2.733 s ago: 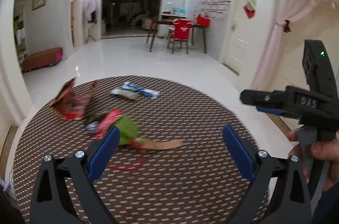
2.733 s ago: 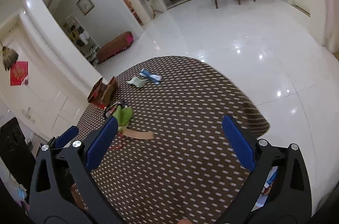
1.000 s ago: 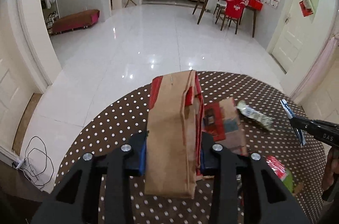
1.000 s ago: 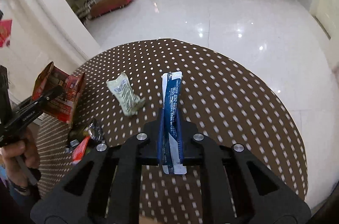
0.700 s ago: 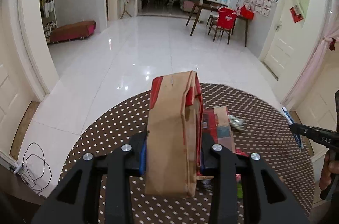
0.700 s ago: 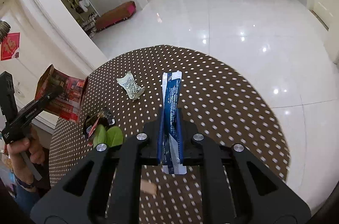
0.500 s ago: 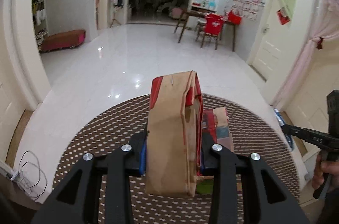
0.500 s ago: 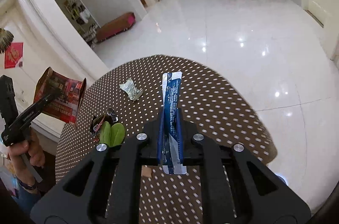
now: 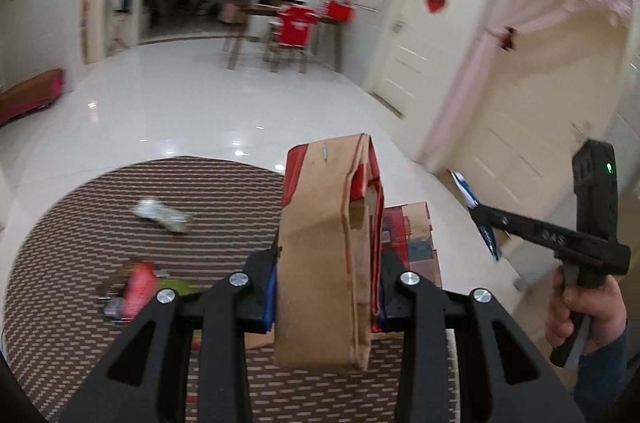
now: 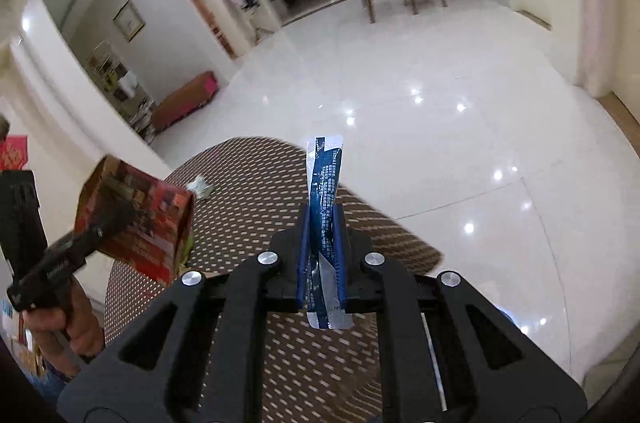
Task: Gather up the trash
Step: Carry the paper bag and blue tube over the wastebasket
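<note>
My left gripper is shut on a flattened red and brown cardboard box, held upright above the round dotted table. The same box shows at the left of the right wrist view. My right gripper is shut on a blue and white wrapper, which sticks up between the pads. From the left wrist view the right gripper hangs off the table's right side with the blue wrapper. A crumpled pale wrapper and a red and green trash pile lie on the table.
A hand holds the right gripper's handle. Glossy white floor surrounds the table. A dining table with a red-covered chair stands far back, and a red bench sits by the left wall. Doors and a pink curtain line the right.
Both grippers have risen and swung to the right with their loads, away from the table's middle. The pale wrapper and the trash pile now lie to the left. Both grips stay the same.
</note>
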{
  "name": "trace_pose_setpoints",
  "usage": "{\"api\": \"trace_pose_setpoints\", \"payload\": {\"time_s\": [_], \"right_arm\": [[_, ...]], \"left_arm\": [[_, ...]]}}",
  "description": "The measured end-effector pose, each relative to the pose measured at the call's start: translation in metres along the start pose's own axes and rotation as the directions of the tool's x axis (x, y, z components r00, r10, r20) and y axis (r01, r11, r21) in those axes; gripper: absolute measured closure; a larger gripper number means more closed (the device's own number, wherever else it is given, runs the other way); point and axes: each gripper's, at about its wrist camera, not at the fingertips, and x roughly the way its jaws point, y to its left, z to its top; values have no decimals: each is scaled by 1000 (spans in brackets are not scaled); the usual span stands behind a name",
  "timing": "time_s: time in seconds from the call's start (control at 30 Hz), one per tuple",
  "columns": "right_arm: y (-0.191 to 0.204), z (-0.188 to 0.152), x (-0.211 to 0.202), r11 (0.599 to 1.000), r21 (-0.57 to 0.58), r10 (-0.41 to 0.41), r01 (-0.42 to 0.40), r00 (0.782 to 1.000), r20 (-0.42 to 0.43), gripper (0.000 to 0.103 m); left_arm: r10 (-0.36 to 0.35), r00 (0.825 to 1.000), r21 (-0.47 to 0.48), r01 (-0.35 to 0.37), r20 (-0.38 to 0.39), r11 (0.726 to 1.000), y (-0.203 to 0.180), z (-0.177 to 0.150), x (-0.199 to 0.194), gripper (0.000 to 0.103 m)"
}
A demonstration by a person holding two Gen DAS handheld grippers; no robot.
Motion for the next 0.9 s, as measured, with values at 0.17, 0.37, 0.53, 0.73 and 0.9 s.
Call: {"api": "trace_pose_setpoints", "payload": {"time_s": [0.17,0.37,0.53,0.73,0.9], "right_arm": [[-38,-9,-33,996,72,-63,60,997,42,92],[-87,-32,-66,977,169,-144,133,988,55,92],[-124,-58,-73,952,247,-192,180,981,24,92],[-161,-87,-69,919,339,-204,201,979,-27,92],[-183,-109,-64,899,393,-185,195,981,-62,92]], "left_arm": [[-83,995,56,86,-49,995,-53,-6,28,69],[-146,981,131,163,-131,978,-115,-22,67,69],[-166,959,177,209,-230,962,-159,-45,105,69],[-133,932,272,231,-336,934,-203,-73,148,69],[-84,906,324,233,-414,917,-230,-95,182,69]]}}
